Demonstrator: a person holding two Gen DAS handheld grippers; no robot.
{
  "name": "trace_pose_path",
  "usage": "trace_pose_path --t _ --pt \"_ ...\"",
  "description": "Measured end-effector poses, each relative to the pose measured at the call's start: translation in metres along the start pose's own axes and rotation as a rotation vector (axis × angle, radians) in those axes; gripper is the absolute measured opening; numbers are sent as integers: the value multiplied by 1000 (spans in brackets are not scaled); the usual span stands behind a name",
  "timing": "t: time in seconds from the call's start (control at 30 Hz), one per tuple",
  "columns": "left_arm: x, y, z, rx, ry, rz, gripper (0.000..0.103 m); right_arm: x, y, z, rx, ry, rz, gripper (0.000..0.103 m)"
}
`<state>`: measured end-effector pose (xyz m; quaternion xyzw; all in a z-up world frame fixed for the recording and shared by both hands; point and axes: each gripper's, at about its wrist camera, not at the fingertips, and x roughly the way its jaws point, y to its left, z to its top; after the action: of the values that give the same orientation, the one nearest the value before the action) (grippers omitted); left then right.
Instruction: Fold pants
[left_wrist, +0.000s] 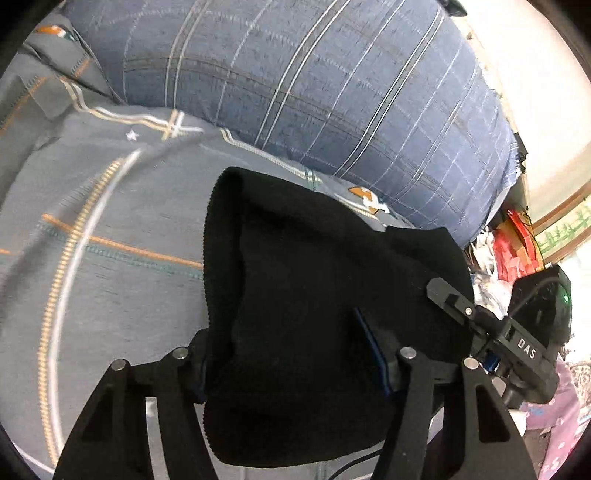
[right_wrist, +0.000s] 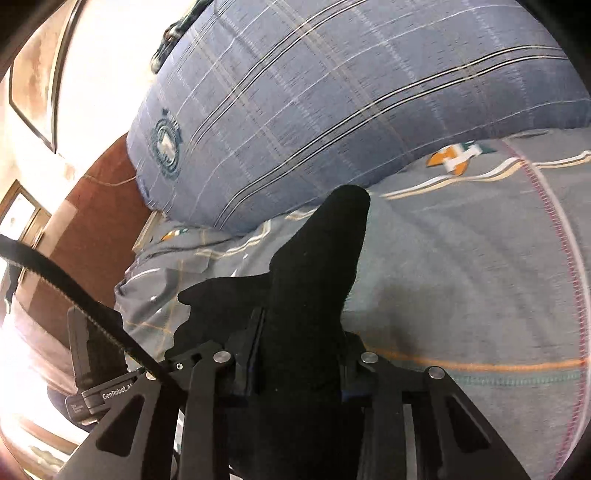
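Left wrist: one left gripper (left_wrist: 295, 354) clenched on one black pants (left_wrist: 314, 295) bunch, held over grey bedsheet (left_wrist: 110, 221); one blue plaid pillow (left_wrist: 295, 92) far. Right wrist: one right gripper (right_wrist: 299, 365) grasping pants (right_wrist: 314, 266), wooden headboard (right_wrist: 92, 229) left.

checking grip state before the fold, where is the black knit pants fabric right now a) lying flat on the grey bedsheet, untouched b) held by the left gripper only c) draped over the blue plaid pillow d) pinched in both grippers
d, since the black knit pants fabric sits between the fingers of the left gripper, and in the right wrist view it runs up between the closed fingers of the right gripper, above the grey bedsheet.
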<state>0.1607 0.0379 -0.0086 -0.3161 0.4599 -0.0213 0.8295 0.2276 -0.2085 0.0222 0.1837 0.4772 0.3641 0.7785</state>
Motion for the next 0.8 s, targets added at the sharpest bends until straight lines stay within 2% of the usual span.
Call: trace_pose_path --t 0.07,0.1,0.17,0.2,0.27,0.33,0.37,0.43,0.53,0.57,0.63,0.7,0.8 --pt "18 7 0 -35 33 42 63 2 -13 0 19 2 -32 36" --pt "25 13 -1 -57 50 73 64 4 -18 -1 20 7 -58 40" --pt "21 20 -4 -108 61 20 64 10 -31 -5 23 25 -153 48" --pt "14 20 -6 -119 57 20 63 8 -35 -6 33 19 -166 52" --pt "-10 12 -8 -92 14 24 62 -7 -38 -7 44 -28 -153 57" --pt "-35 0 -3 -55 -53 14 62 -26 -32 -5 14 -100 -161 69" --pt "-41 -4 1 -46 -79 14 64 -33 -28 -2 -6 -134 -151 71" --pt "-43 -10 9 -40 -112 7 66 -38 -22 7 -15 -163 -78 83" --pt "-17 -10 24 -63 -79 -28 66 -16 -29 23 85 -88 82 84" --pt "0 -7 30 -69 -50 -26 66 -8 -33 26 110 -69 103 84" --pt "28 5 33 -99 2 34 66 14 -45 31 151 -35 79 84" --pt "37 13 33 -108 -13 42 66 35 -60 33 187 1 16 83" --pt "34 11 34 -87 -19 33 67 42 -66 33 193 1 6 82"
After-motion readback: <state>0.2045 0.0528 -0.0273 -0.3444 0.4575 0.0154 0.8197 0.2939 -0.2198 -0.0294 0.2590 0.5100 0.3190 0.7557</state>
